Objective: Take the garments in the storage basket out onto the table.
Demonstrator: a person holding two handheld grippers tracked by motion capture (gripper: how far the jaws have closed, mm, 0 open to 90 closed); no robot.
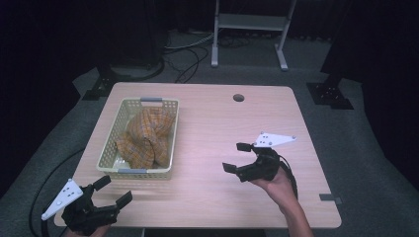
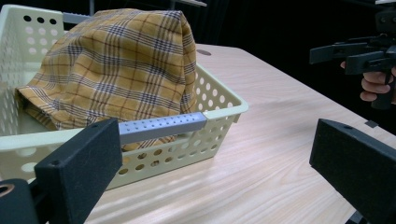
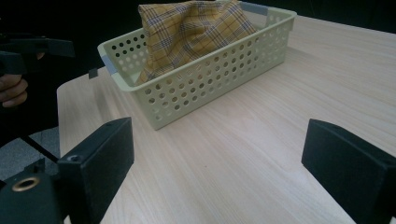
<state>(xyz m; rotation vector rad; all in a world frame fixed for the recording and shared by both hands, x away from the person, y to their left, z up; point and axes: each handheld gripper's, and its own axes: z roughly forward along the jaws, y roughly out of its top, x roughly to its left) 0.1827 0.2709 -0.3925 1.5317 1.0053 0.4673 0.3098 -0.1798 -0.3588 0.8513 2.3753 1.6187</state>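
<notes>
A pale yellow perforated plastic basket (image 1: 170,138) with grey handles stands on the left half of the light wooden table (image 1: 222,123), and a crumpled yellow plaid cloth (image 1: 146,136) lies inside it, rising above its rim. The left gripper (image 1: 114,190) hovers at the near left corner of the table, just before the basket, its jaws spread wide and empty. The right gripper (image 1: 236,157) is held over the table's right half, well apart from the basket, jaws also spread and grasping nothing.

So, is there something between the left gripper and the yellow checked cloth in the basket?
Yes, partly. The basket's near end wall, with its grey handle, stands between the open left gripper and the cloth. The cloth rises above the rim, so from above nothing visible blocks it.
</notes>
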